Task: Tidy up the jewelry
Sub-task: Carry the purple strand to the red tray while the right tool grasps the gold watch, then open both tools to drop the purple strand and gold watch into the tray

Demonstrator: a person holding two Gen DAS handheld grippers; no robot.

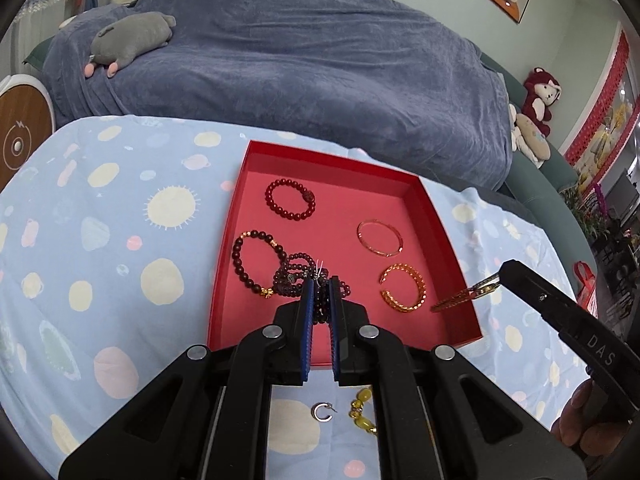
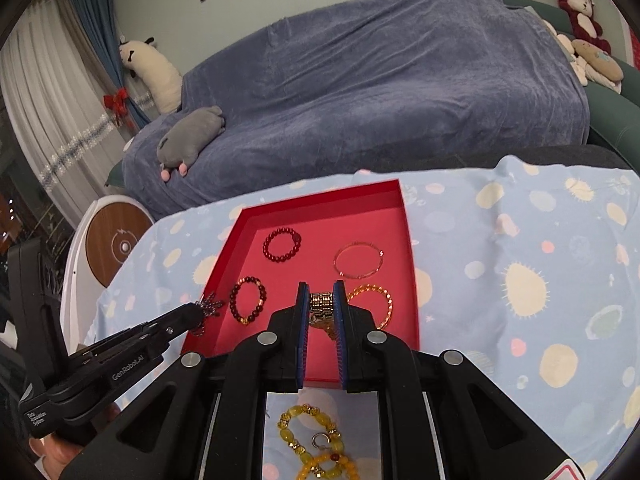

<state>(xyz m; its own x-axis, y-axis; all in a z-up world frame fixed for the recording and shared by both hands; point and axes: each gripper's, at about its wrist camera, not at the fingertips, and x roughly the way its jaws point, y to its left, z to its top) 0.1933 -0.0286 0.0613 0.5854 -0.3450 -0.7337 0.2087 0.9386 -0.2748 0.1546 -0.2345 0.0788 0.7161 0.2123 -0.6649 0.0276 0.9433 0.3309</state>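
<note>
A red tray (image 1: 440, 216) (image 2: 406, 240) lies on the spotted blue cloth. In it are a red bead bracelet (image 1: 290, 199) (image 2: 281, 244), a brown bead bracelet (image 1: 256, 262) (image 2: 248, 299), a thin copper bangle (image 1: 379, 237) (image 2: 358, 260) and a gold open bangle (image 1: 403, 288) (image 2: 384, 300). My left gripper (image 1: 320, 284) is shut on a dark multi-strand bead bracelet (image 1: 292, 278) (image 2: 209, 306) over the tray's front left. My right gripper (image 2: 321, 290) is shut on a gold watch (image 2: 322, 304) (image 1: 466, 295) over the tray's front right.
On the cloth in front of the tray lie a yellow bead bracelet (image 2: 316, 440) (image 1: 362, 408) and a small silver ring (image 1: 322, 412) (image 2: 319, 440). A blanket-covered sofa (image 1: 320, 60) with a grey plush toy (image 1: 132, 36) stands behind the table. A round device (image 2: 120, 244) is at the left.
</note>
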